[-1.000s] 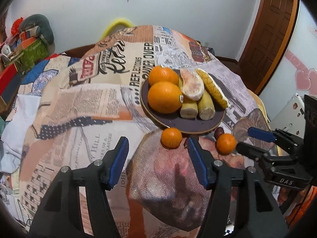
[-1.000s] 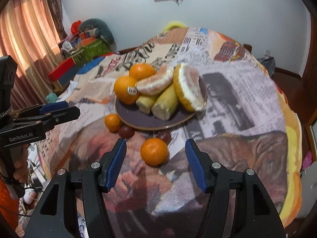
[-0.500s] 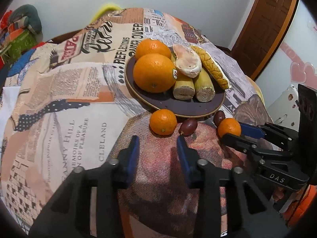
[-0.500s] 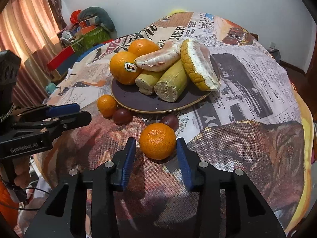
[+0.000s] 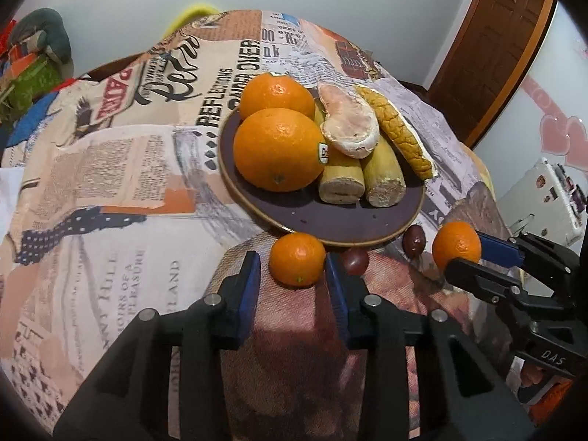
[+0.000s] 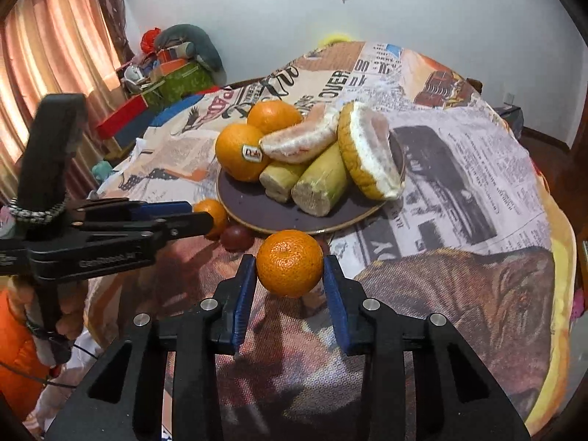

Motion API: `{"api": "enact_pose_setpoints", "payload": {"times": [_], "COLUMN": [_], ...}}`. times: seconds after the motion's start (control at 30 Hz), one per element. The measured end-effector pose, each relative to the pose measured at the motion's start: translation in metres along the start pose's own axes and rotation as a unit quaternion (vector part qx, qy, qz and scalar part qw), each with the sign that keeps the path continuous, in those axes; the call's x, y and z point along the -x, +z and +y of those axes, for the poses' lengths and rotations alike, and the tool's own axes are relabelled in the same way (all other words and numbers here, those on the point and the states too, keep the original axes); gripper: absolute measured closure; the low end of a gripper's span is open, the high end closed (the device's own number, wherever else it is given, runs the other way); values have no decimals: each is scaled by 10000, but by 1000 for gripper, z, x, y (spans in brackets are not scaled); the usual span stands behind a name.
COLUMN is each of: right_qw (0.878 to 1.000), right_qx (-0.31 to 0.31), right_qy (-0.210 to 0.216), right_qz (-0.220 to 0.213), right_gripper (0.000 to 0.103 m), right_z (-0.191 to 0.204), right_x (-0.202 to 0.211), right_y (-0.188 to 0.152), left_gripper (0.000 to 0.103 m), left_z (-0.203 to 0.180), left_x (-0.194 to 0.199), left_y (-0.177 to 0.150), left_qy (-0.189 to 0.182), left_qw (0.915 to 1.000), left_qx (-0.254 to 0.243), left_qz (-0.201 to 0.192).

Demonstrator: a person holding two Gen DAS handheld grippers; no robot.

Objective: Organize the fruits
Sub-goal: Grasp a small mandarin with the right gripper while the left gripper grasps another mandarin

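Plainly, the chief risk is a slip: each small mandarin is round and smooth-skinned, and each is pinched by narrow blue pads near its widest part, so a jerk on lifting could, I judge, roll it free onto the cloth-covered desk (image 6: 459,191) or off its edge. The right tongs (image 6: 290,275) grip the right mandarin (image 6: 289,262) just in front of the dark plate (image 6: 257,205), with both pads against its sides. The left tongs (image 5: 292,275) have the left mandarin (image 5: 297,259) between their pads beside the plate rim; the right-hand pad touches it, while a thin gap seems to remain on the other side, so that hold looks less sure. A squeeze too hard could also bruise the soft fruit. Two dark red fruits (image 5: 413,240) lie close between the mandarins, and a careless swing could knock them away. The plate is already crowded with two large oranges (image 5: 279,149), pomelo pieces (image 6: 367,154) and two pale stalk sections (image 5: 362,180), so a mandarin set down there may roll off. Compared with a second ago, both pairs of jaws have been closing from wide apart, each now with a mandarin between them, and the left tongs have come forward and down to their fruit.
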State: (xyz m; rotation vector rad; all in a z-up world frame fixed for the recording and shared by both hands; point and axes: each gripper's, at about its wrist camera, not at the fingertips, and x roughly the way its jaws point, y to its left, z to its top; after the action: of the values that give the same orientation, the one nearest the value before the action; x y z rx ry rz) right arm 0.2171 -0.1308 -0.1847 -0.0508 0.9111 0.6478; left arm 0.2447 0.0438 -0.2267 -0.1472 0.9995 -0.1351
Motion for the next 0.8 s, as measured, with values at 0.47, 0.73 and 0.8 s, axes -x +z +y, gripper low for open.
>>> {"api": "enact_pose_setpoints", "payload": {"times": [0.47, 0.73, 0.8], "right_qw": [9999, 9999, 9999], "right_qx": [-95, -18, -27], "right_qy": [-12, 49, 77], "right_qz": [-94, -149, -139], "right_gripper": [69, 69, 69], "right_z": [-7, -2, 0], "right_x": [-3, -14, -18], "right_y": [10, 24, 26], "left_gripper": [69, 69, 69], "left_z": [3, 4, 4], "left_x": [0, 26, 29], "left_y": [3, 17, 22], "left_qy": [-16, -1, 21], "left_qw": [9999, 9988, 9984], "left_qx": [51, 30, 20], "left_qz": [-96, -488, -565]}}
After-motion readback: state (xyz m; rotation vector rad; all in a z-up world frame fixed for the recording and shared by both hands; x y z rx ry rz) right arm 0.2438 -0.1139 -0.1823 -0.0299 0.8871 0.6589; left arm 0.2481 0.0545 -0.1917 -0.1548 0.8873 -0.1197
